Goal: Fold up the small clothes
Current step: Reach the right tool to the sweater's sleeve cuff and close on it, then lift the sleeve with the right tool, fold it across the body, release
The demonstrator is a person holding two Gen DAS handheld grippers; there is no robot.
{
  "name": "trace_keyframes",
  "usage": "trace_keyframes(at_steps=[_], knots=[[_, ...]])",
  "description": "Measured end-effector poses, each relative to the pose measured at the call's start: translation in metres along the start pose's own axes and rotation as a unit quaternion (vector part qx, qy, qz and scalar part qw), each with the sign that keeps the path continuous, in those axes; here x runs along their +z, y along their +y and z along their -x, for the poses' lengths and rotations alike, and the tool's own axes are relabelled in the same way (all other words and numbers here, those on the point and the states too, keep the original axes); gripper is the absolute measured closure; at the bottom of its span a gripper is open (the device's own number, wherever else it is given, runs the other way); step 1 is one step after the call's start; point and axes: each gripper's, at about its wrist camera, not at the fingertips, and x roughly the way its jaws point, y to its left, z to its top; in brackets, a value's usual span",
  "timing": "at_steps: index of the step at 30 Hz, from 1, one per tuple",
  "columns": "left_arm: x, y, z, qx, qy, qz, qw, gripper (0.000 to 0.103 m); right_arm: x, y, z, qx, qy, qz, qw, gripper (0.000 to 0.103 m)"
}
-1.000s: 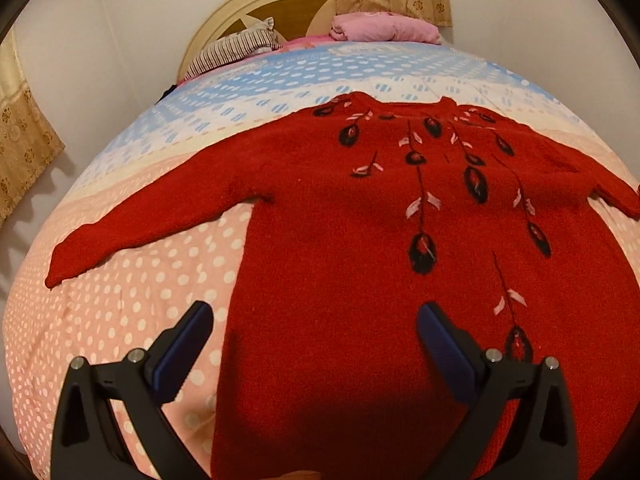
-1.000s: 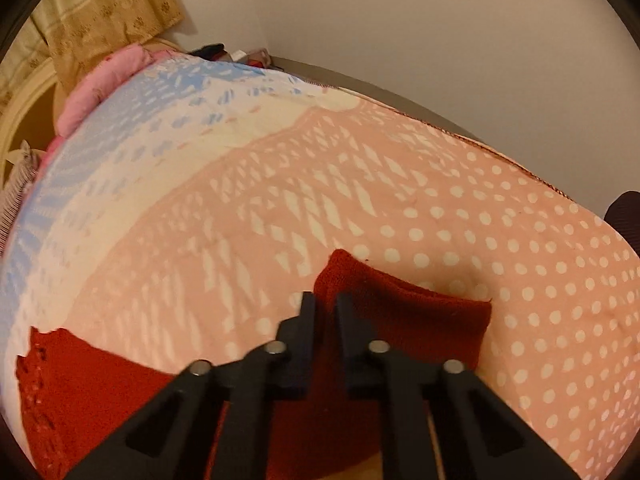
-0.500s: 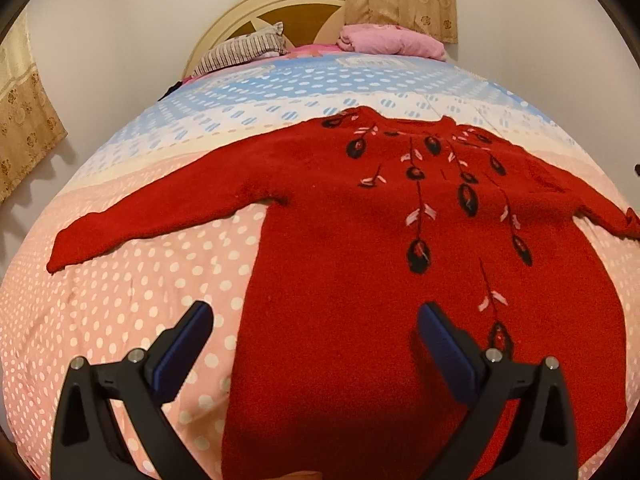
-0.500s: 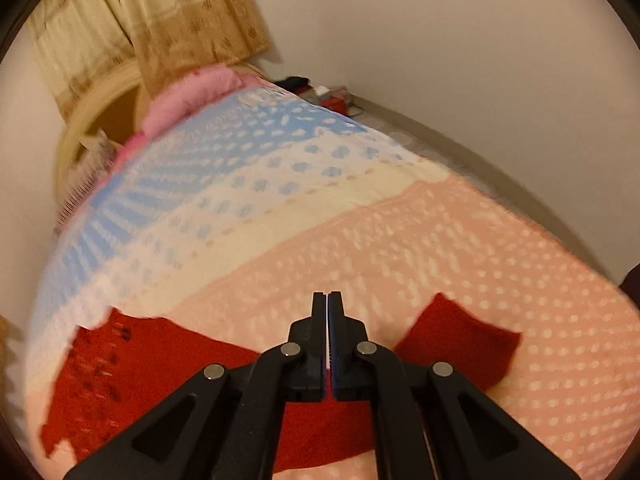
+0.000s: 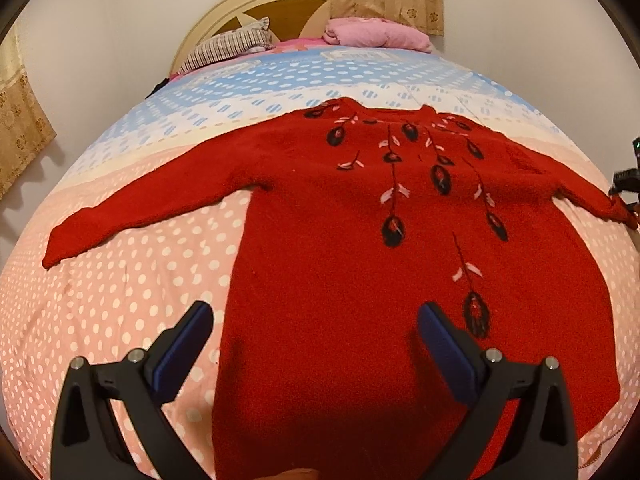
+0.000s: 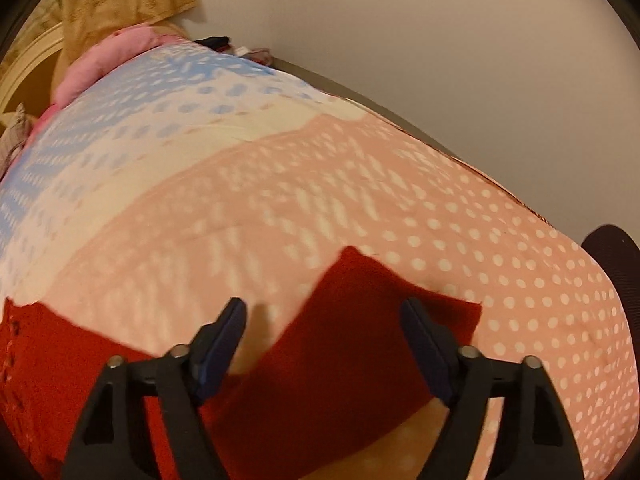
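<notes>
A red knit sweater (image 5: 340,240) with black and pink flower embroidery lies flat, front up, on the bed, both sleeves spread out. My left gripper (image 5: 314,330) is open and empty above the sweater's lower left hem. My right gripper (image 6: 324,328) is open and empty just above the cuff end of the right sleeve (image 6: 360,340), which lies flat on the bedspread. A part of the right gripper also shows in the left wrist view (image 5: 626,182) by that sleeve's cuff.
The bedspread (image 5: 120,300) is pink with white dots, then cream and blue toward the headboard (image 5: 256,4). A striped pillow (image 5: 228,44) and a pink folded blanket (image 5: 376,34) lie at the head. A wall (image 6: 440,40) runs along the bed's right side.
My right gripper was shut on the right sleeve; it has opened and let the sleeve go, flat on the bed. The left gripper has drawn back a little, still open.
</notes>
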Motion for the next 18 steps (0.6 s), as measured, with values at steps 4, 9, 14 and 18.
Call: trace_keyframes(at_steps=[4,9,14,18], knots=[[-0.001,-0.002,0.003,-0.004,0.000,0.003,1.0000,0.000,-0.005,-0.012,-0.010,0.018,0.007,0.006,1.000,0.070],[-0.001,-0.003,0.010,-0.010,-0.004,0.006,0.9999,0.000,-0.009,-0.027,0.010,0.055,-0.024,-0.004,0.998,0.092],[-0.001,0.003,0.018,-0.007,-0.015,0.016,0.9997,0.000,-0.009,-0.034,0.041,0.112,-0.068,-0.015,0.991,0.092],[0.003,0.012,0.020,0.002,-0.023,0.027,0.9994,0.000,-0.002,-0.018,0.077,0.153,-0.120,0.003,0.981,0.092]])
